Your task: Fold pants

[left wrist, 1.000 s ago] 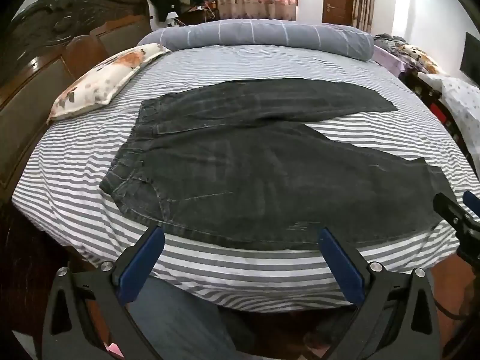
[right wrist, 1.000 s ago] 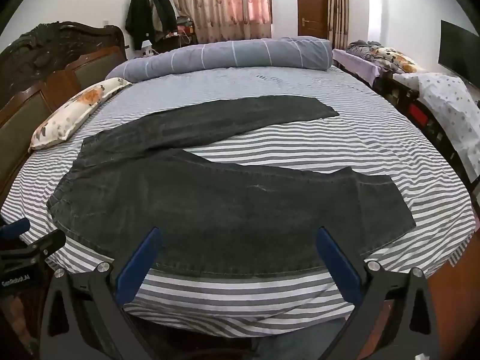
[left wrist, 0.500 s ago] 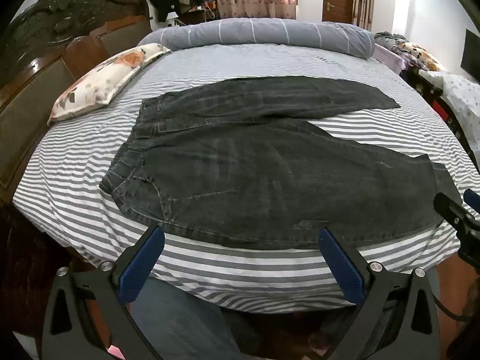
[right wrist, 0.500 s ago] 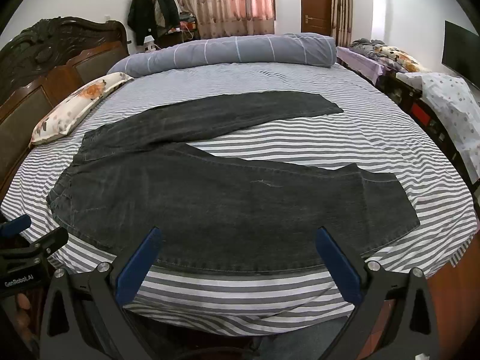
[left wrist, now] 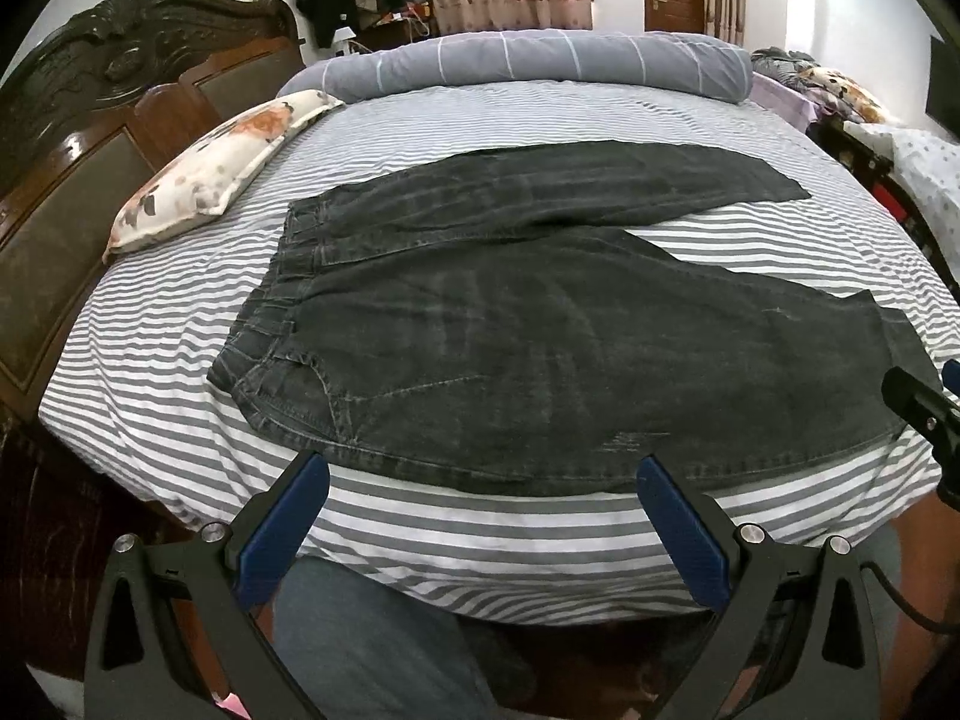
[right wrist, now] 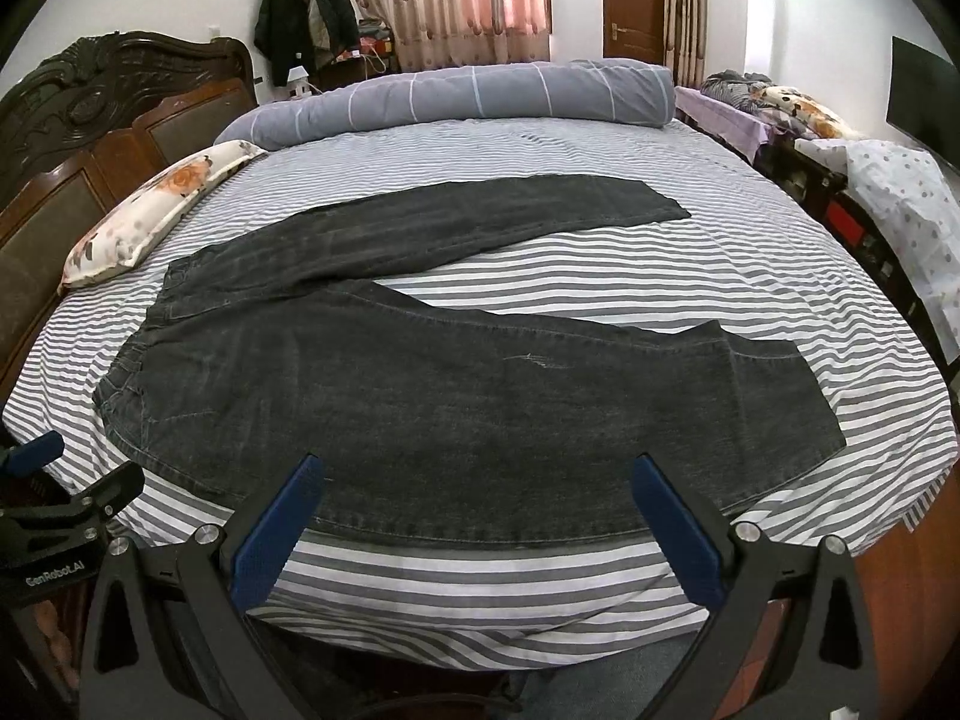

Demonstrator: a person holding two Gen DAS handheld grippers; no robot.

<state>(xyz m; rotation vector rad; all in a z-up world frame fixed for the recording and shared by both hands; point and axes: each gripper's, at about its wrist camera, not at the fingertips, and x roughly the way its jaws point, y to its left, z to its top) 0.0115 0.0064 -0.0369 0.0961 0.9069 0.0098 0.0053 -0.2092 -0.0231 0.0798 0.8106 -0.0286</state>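
Dark grey jeans (left wrist: pixel 540 324) lie flat on a striped bed (left wrist: pixel 480 540), waistband to the left, both legs spread to the right in a V. They also show in the right wrist view (right wrist: pixel 456 396). My left gripper (left wrist: pixel 480 480) is open and empty, hovering just above the near edge of the jeans near the hip. My right gripper (right wrist: pixel 474 480) is open and empty above the near edge of the near leg. The right gripper's tip shows at the right edge of the left view (left wrist: pixel 924 402).
A floral pillow (left wrist: pixel 222 162) lies at the left by the dark wooden headboard (left wrist: pixel 90 138). A rolled grey duvet (left wrist: pixel 540 63) lies along the far side. Furniture with cloths (right wrist: pixel 888 198) stands to the right. The person's legs (left wrist: pixel 372 648) are below the bed edge.
Both grippers have risen slightly and tilted towards the bed, so the jeans sit a little lower and nearer in both views. The jeans have not moved.
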